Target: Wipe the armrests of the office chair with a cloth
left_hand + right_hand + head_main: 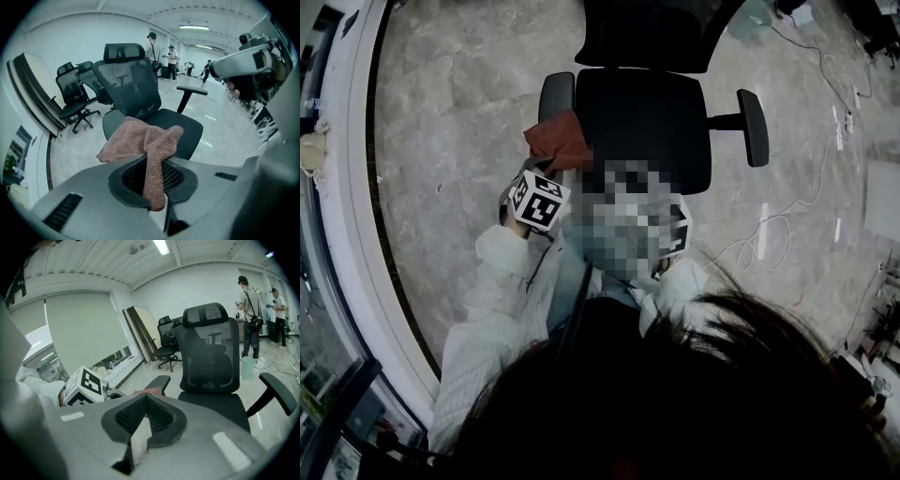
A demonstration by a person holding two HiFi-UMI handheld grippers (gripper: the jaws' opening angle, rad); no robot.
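Clamps cloth [140, 140] in left claw [154, 165] just short of chair's [642, 122] near armrest [556, 94], lying lengthwise straight ahead; holds right claw [146, 401] closed, empty.

Big open office hall, polished pale floor [459, 141], ceiling strip lights [193, 27], spare office chairs [77, 93] by the wall, loose cables [778, 220] underfoot, people [151, 47] standing at the far end.

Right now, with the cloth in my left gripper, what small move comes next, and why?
Probably ease the left gripper forward to lay the cloth on the armrest just ahead of it. The jaws are clamped on the cloth, which looks just short of that armrest.
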